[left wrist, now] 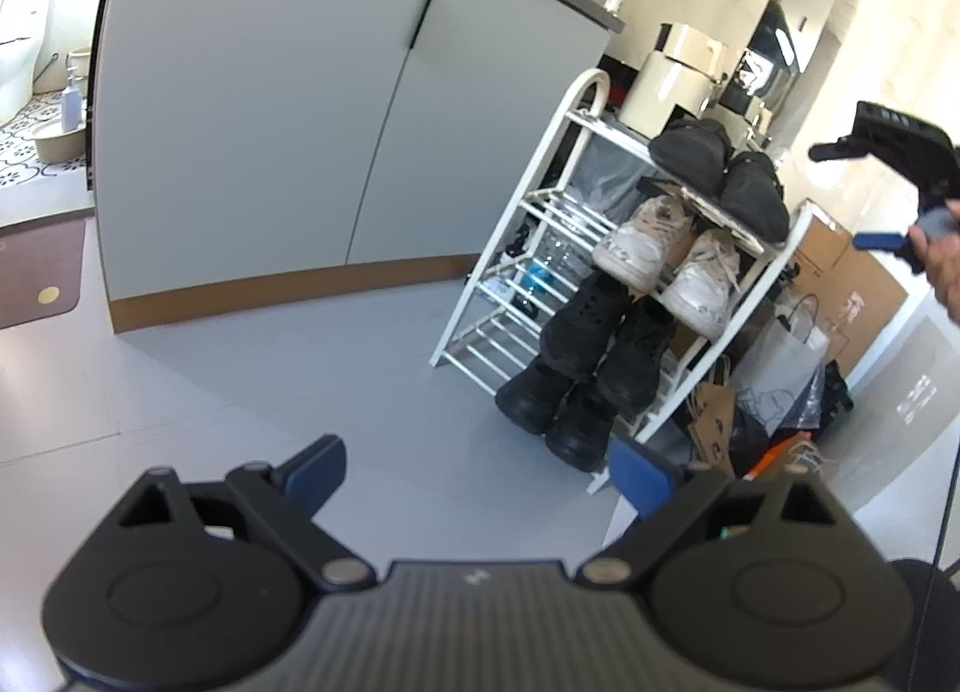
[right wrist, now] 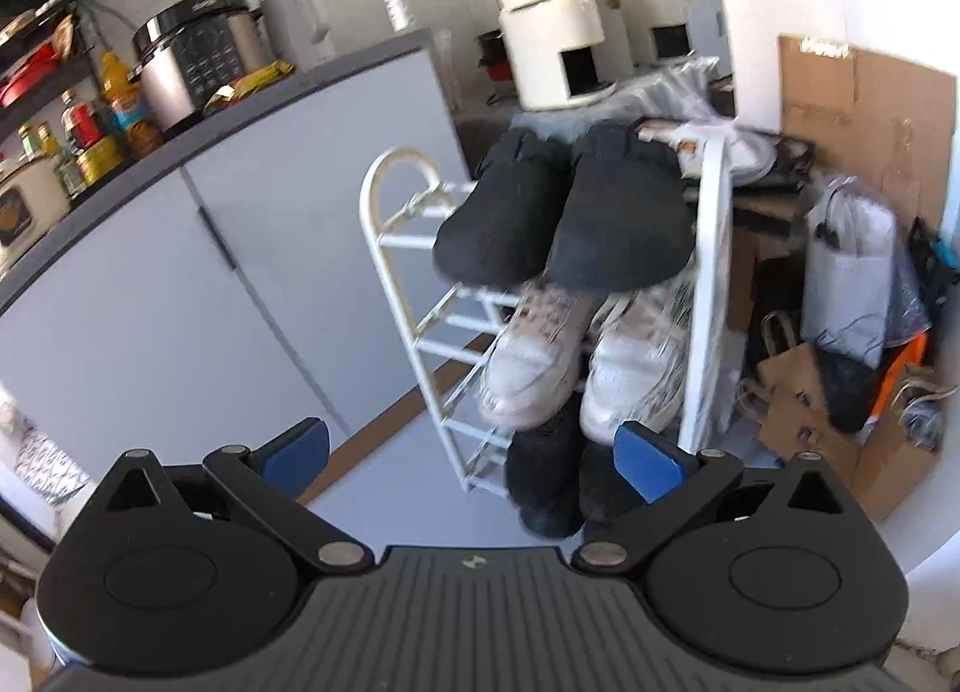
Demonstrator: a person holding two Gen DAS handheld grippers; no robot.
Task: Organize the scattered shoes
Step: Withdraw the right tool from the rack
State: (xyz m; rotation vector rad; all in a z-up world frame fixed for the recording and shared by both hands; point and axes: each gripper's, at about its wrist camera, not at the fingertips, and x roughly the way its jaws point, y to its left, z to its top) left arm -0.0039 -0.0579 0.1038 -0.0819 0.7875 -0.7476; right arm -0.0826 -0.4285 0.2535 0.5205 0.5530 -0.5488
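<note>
A white shoe rack (left wrist: 516, 224) (right wrist: 414, 296) stands on the grey floor beside a cabinet. Its top tier holds a pair of black slippers (left wrist: 720, 170) (right wrist: 564, 212). Below them sit a pair of white sneakers (left wrist: 666, 260) (right wrist: 582, 362), then black shoes (left wrist: 606, 332) (right wrist: 552, 482), with black boots (left wrist: 552, 404) lowest. My left gripper (left wrist: 477, 479) is open and empty, low over the floor, short of the rack. My right gripper (right wrist: 474, 452) is open and empty, in front of the rack's upper tiers; it also shows at the right edge of the left wrist view, the right gripper (left wrist: 888, 188) held by a hand (left wrist: 942, 266).
A grey two-door cabinet (left wrist: 288, 122) (right wrist: 180, 296) stands left of the rack, with appliances and bottles (right wrist: 180, 62) on its counter. Paper bags and cardboard (left wrist: 780, 368) (right wrist: 852, 344) crowd the floor right of the rack. A brown mat (left wrist: 36, 272) lies at far left.
</note>
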